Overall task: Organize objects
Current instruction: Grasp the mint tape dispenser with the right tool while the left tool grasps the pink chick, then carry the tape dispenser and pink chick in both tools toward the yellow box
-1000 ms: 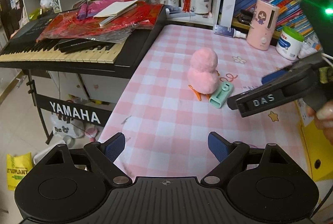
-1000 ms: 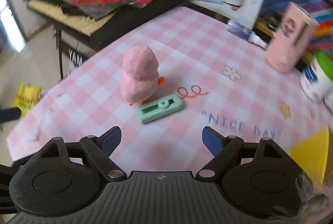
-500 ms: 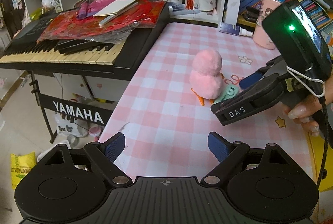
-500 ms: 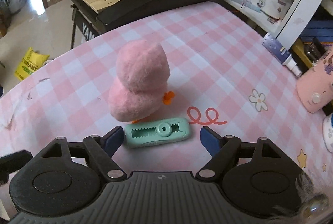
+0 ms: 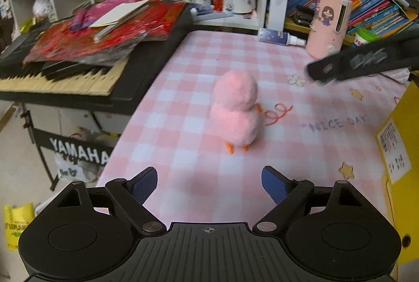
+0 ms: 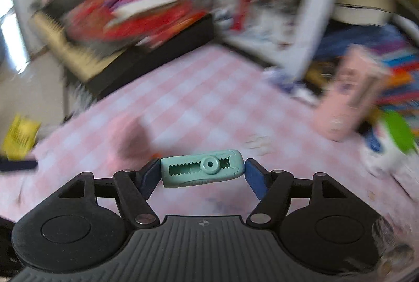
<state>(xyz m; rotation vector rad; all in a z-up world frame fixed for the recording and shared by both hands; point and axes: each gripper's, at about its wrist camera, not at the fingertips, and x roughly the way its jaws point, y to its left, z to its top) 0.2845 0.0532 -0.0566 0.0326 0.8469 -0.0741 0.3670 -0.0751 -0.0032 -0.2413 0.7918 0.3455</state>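
Note:
A pink plush duck [image 5: 237,109] stands on the pink checked tablecloth [image 5: 199,67]. My left gripper [image 5: 209,183] is open and empty, a short way in front of the duck. My right gripper [image 6: 203,173] holds a mint-green toothed clip [image 6: 201,172] lengthwise. Its jaws are closing, and both blue pads press on the clip's ends. The clip hangs above the cloth. In the left wrist view the right gripper's fingers [image 5: 348,64] show blurred, to the right of and beyond the duck. The right wrist view is smeared by motion, and the duck [image 6: 128,137] is a pink blur there.
A Yamaha keyboard [image 5: 65,77] piled with red papers borders the table on the left. A pink case [image 5: 327,27], a spray bottle [image 5: 277,36] and a green-lidded jar [image 5: 365,37] stand at the back. Shelves rise behind. A yellow box [image 5: 400,151] sits at the right edge.
My right gripper came down around the green clip beside the duck, closed on it and lifted it away. My left gripper moved nearer the duck.

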